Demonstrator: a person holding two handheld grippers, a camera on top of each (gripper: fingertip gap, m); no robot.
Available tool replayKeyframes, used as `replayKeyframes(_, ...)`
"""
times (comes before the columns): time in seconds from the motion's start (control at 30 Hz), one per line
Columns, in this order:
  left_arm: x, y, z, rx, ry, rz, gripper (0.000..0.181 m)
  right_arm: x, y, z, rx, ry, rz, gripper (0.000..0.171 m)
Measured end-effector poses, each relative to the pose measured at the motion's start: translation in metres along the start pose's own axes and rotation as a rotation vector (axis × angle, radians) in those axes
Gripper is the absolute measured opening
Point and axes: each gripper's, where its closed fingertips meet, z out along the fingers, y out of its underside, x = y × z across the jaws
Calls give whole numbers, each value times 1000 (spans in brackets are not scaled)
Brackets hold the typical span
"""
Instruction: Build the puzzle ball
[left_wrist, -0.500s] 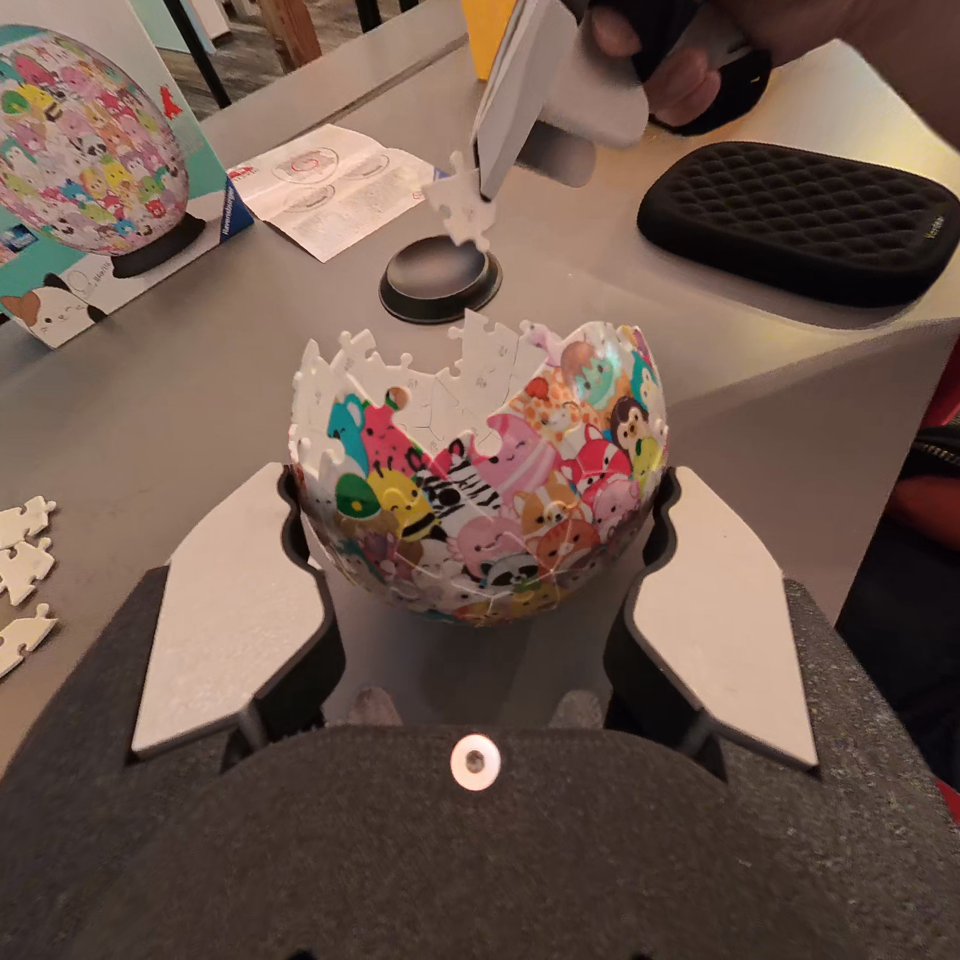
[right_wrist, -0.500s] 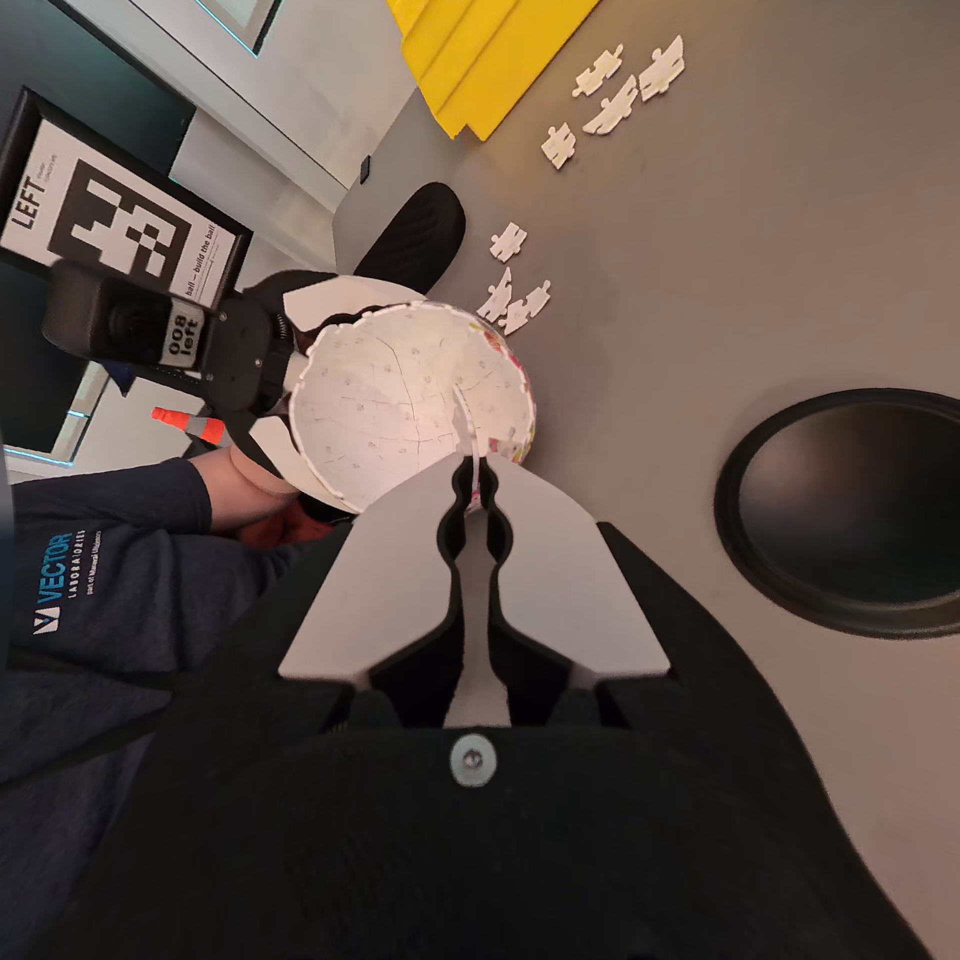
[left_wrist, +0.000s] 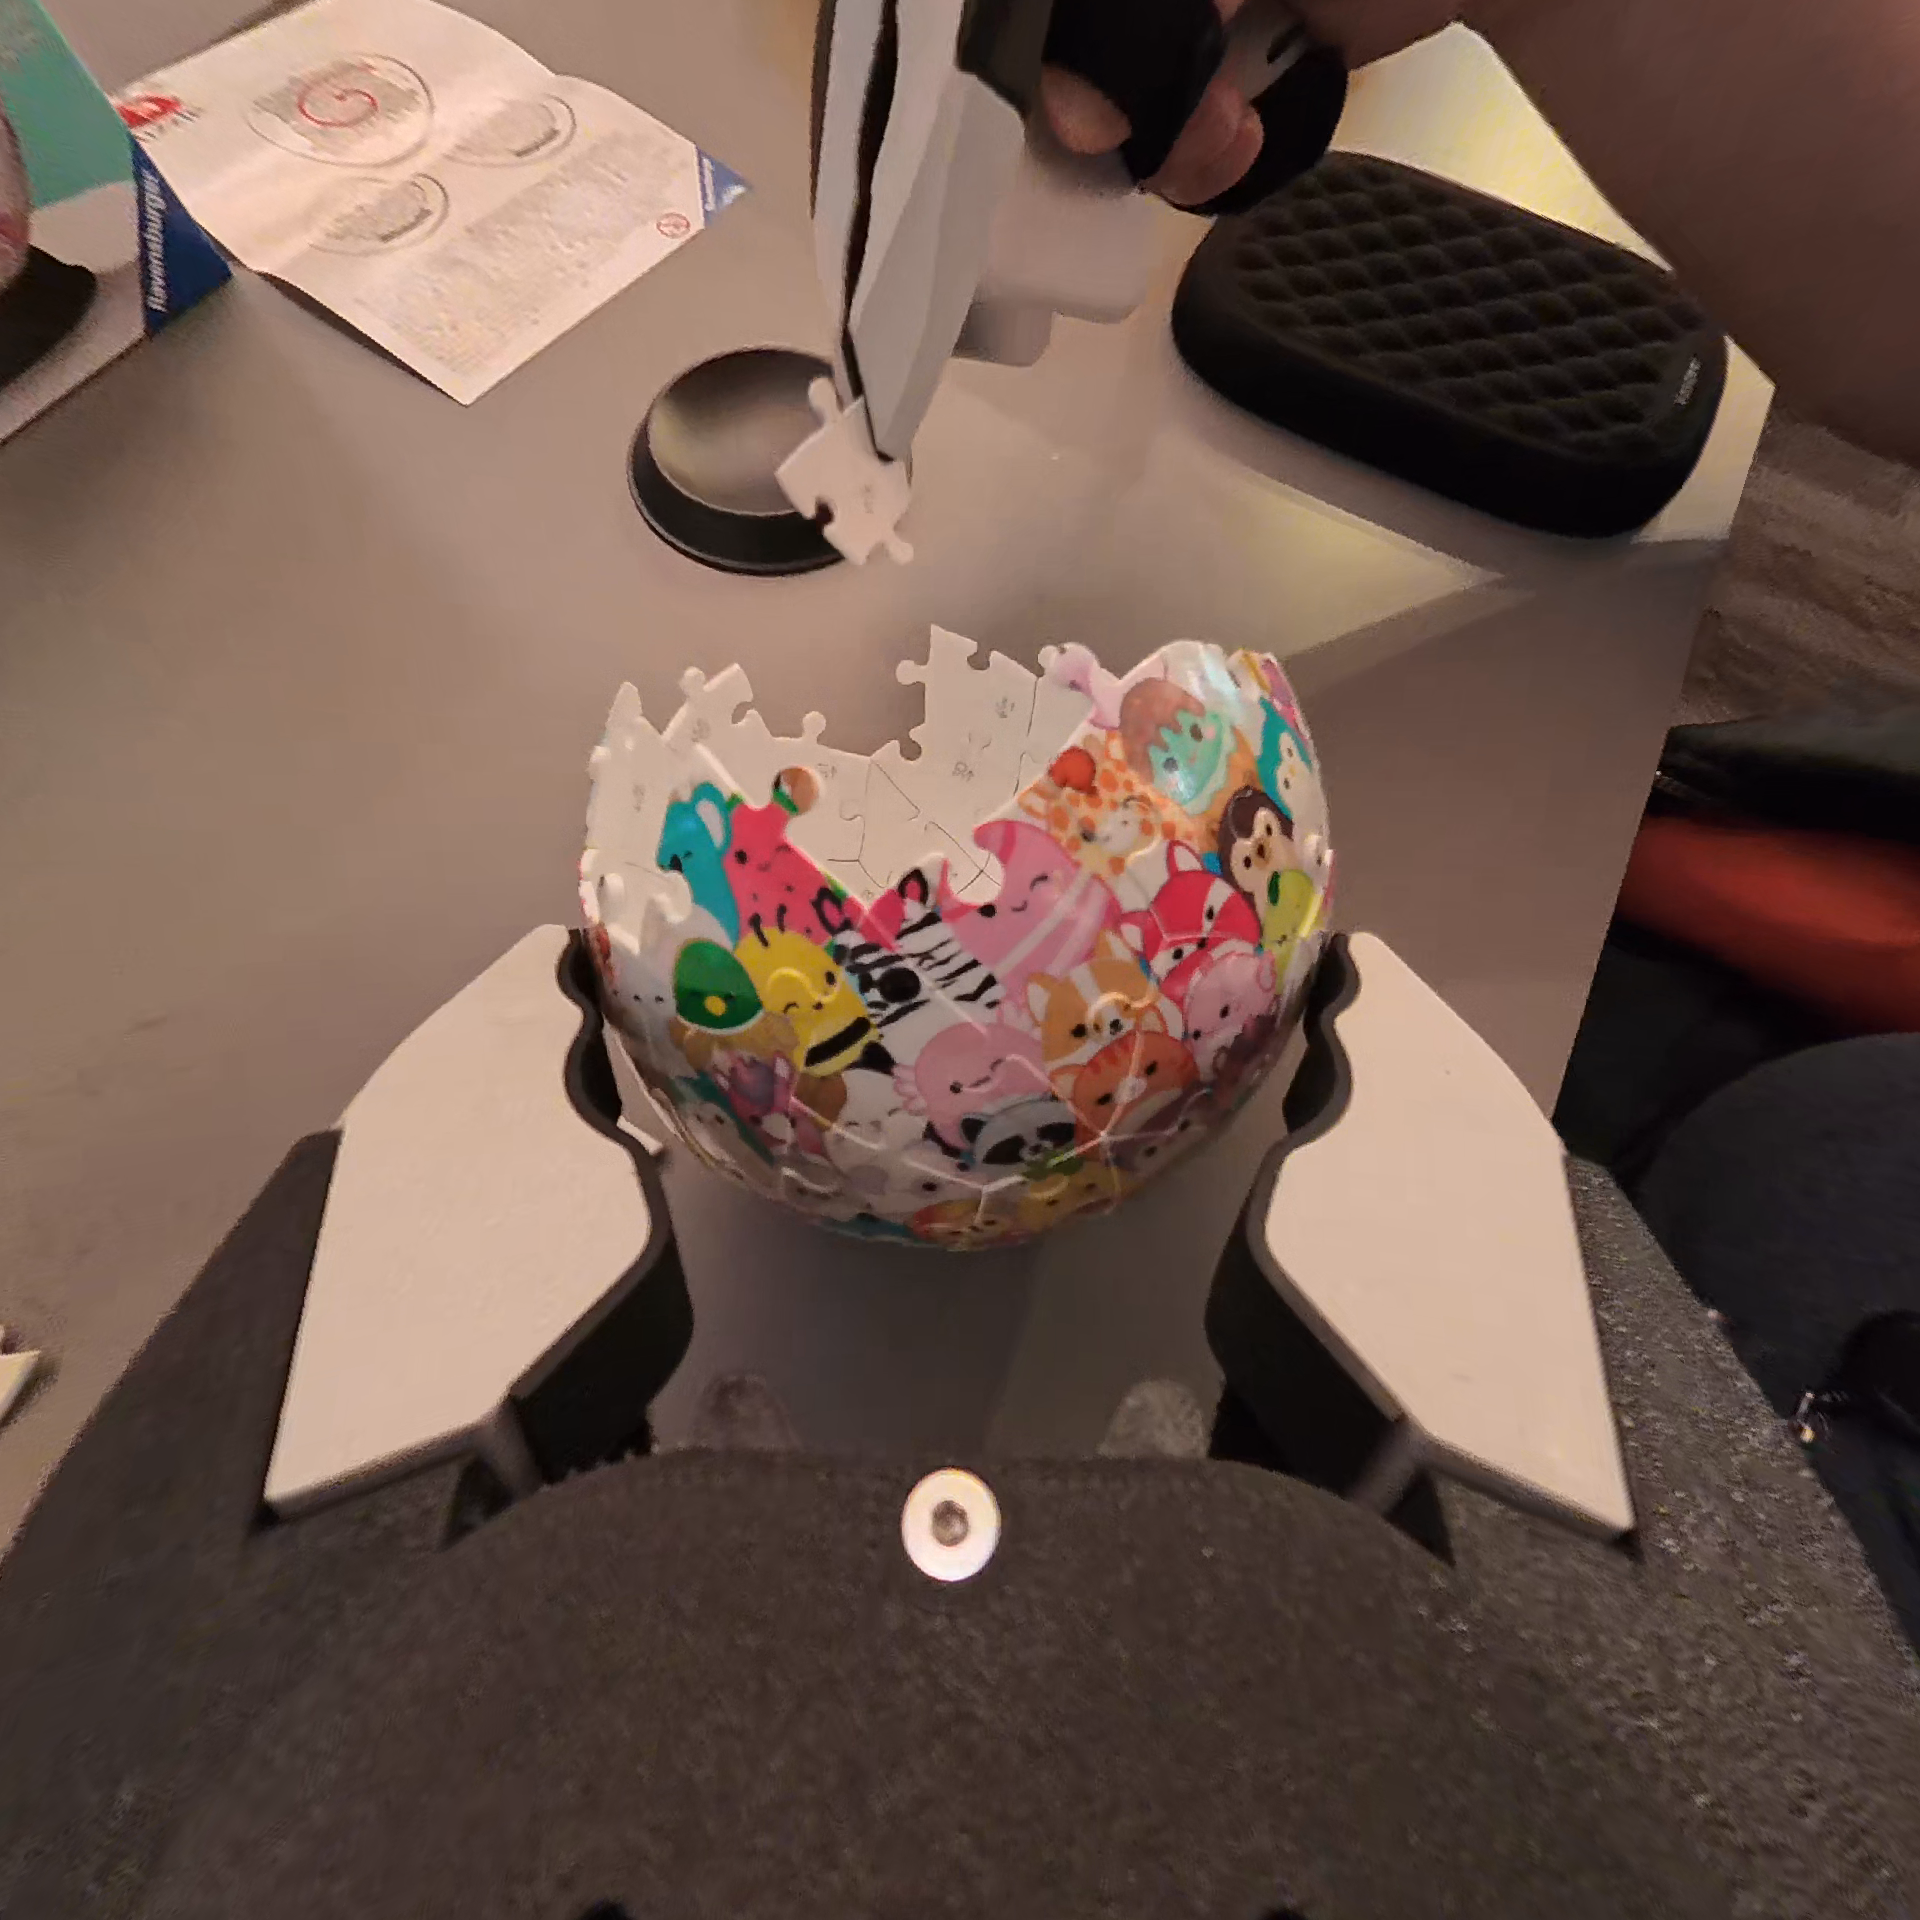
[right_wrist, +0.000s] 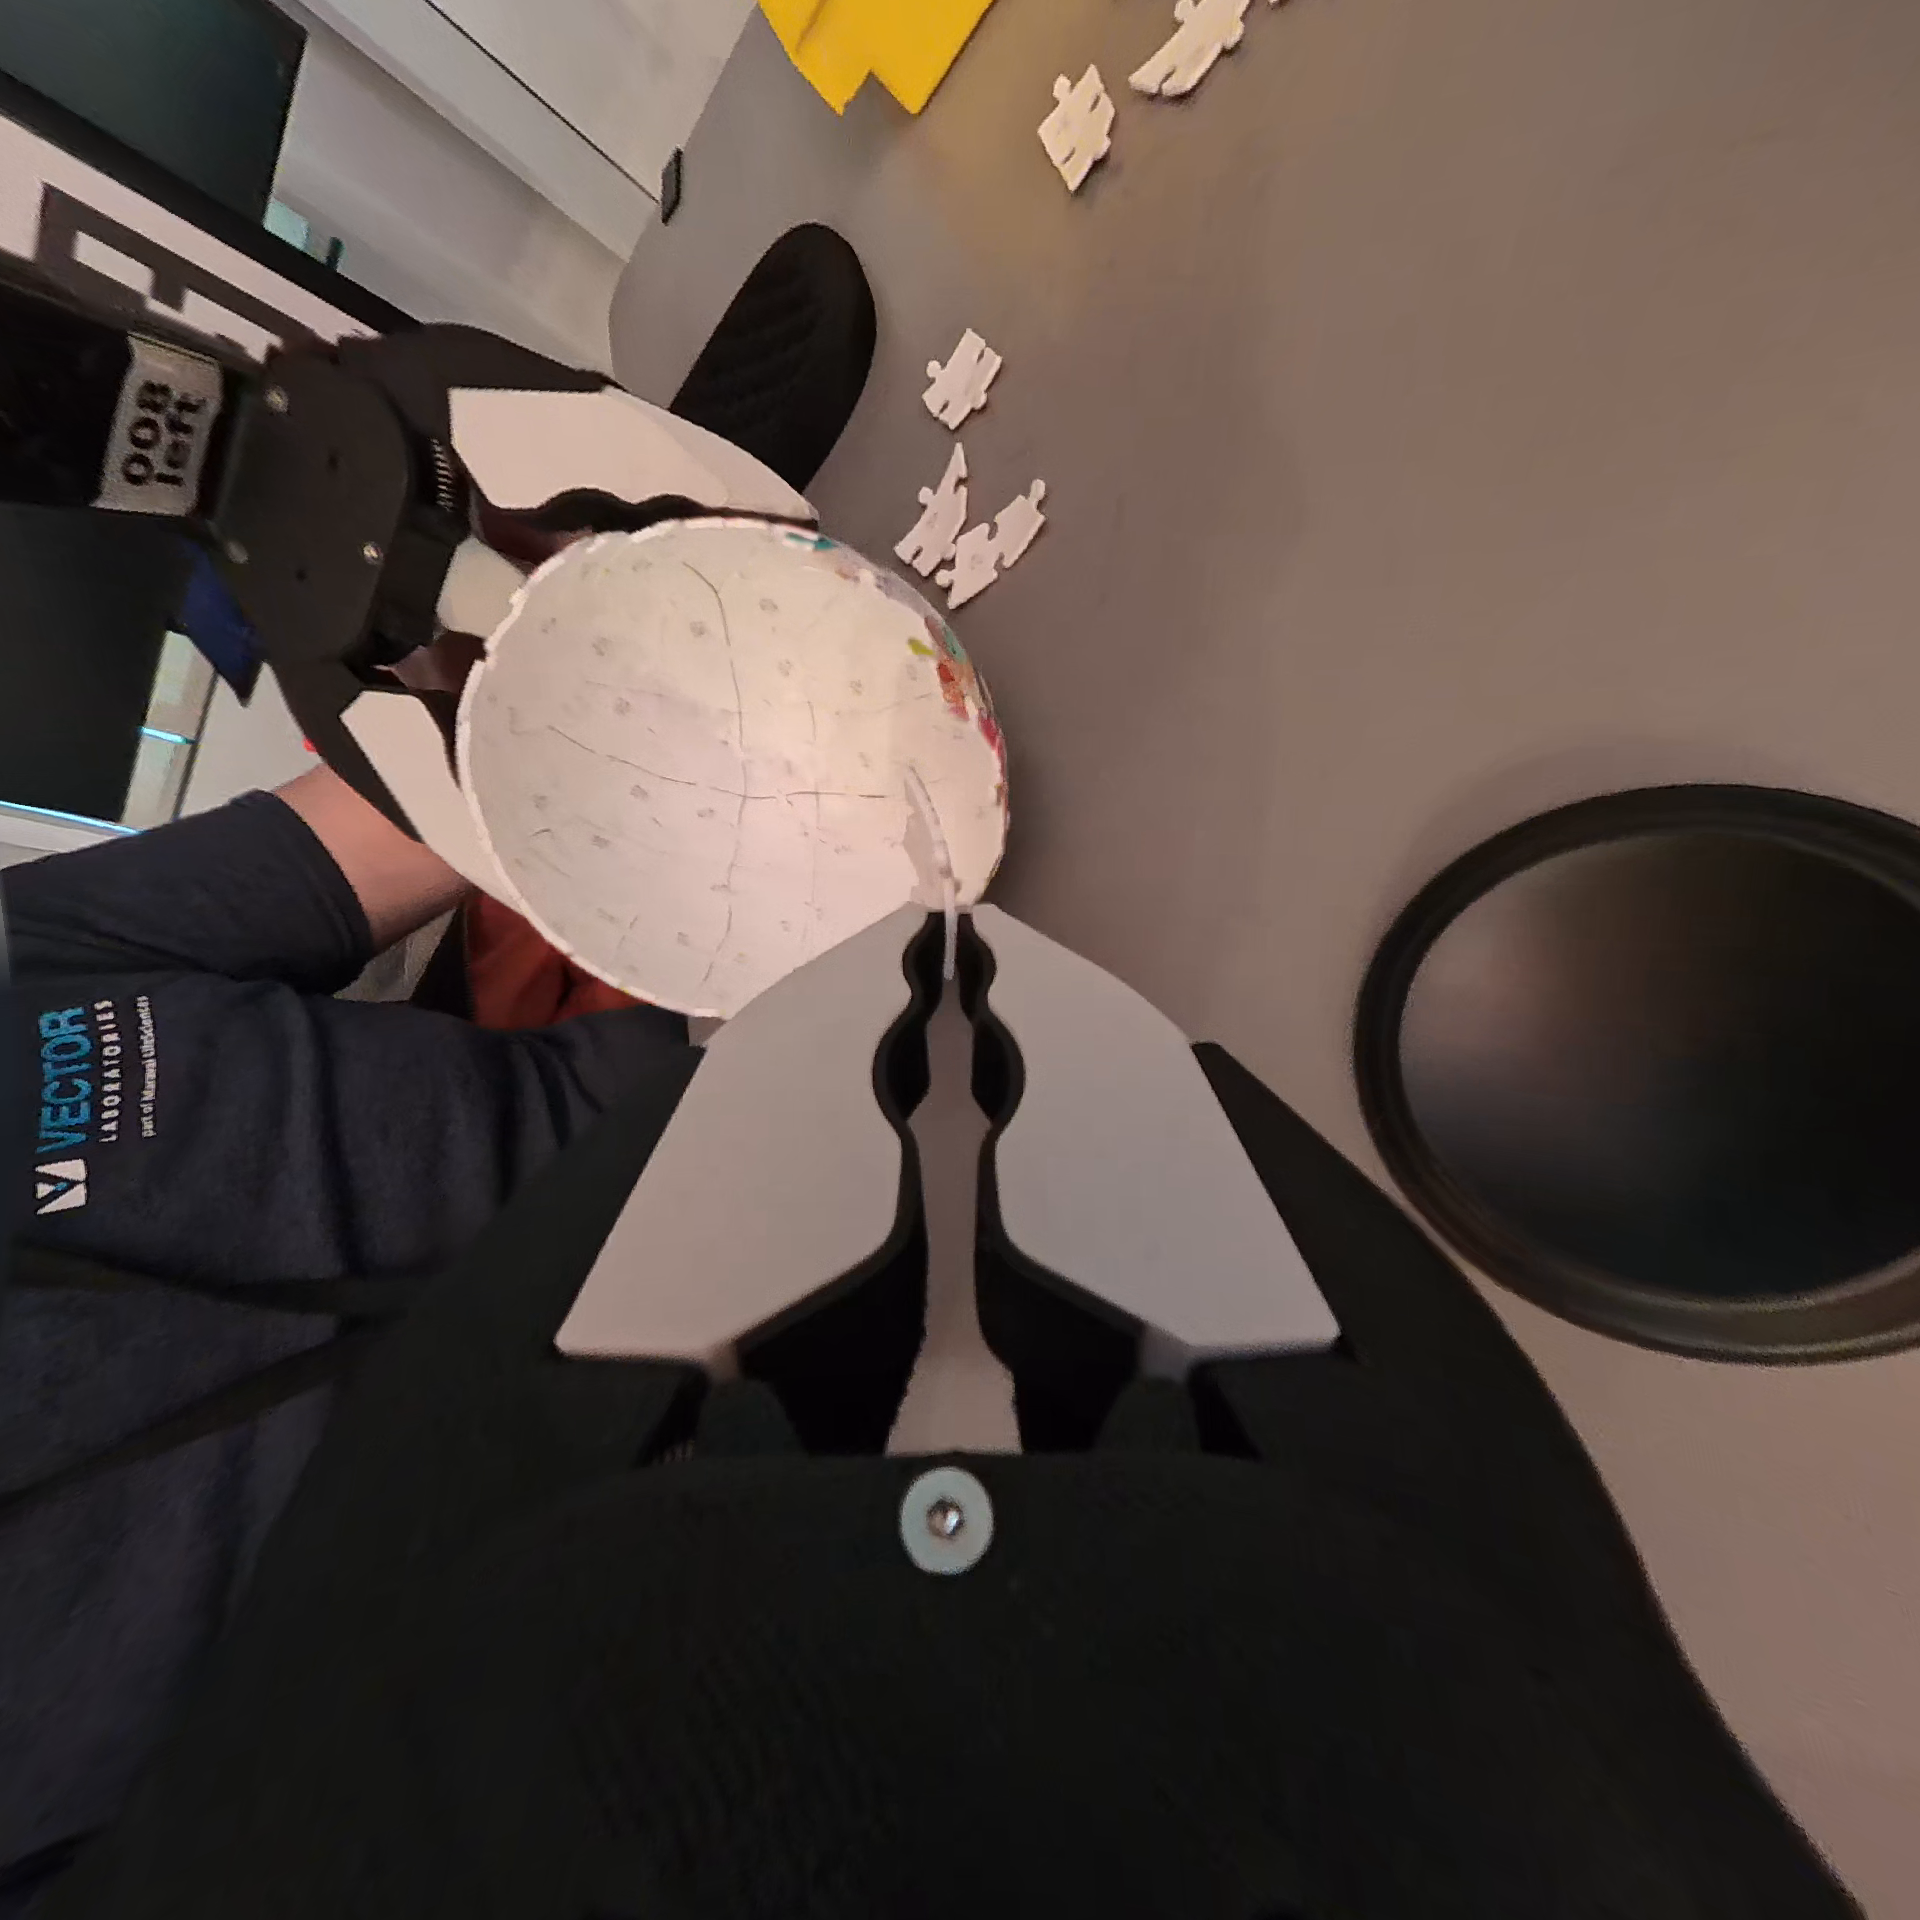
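A: How far along is the ball (left_wrist: 956, 935)?

B: Roughly the lower half is built, I'd say. It's an open bowl with a jagged rim, printed side out, plain white inside. The upper half is still missing.

A: Where is it?

B: Clamped between the jaws of the left gripper (left_wrist: 956, 997), which are spread wide and press on its two sides, holding it over the table (left_wrist: 312, 644) near its corner.

A: And the right gripper (right_wrist: 948, 925)?

B: Pressed together on one white piece (left_wrist: 847, 483), pinching it by an edge. In the left view it hangs above the far rim, not yet touching it.

A: What's left?

B: Seating that piece in the rim, then many more. Loose pieces (right_wrist: 971, 530) lie face down on the table, and the black stand (right_wrist: 1662, 1060) is empty, so the ball has yet to go on it
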Motion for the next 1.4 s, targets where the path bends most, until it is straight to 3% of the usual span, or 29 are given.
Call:
replayKeyframes(0.27,-3,-7,5,-102,72,2,125,11,7,10,-82,-11,8,3)
replayKeyframes(0.67,-4,-10,5,-113,79,22,123,16,13,17,-118,-32,16,3)
replayKeyframes(1.4,-2,-1,-4,-98,-4,49,121,10,-7,2,379,-29,104,3)
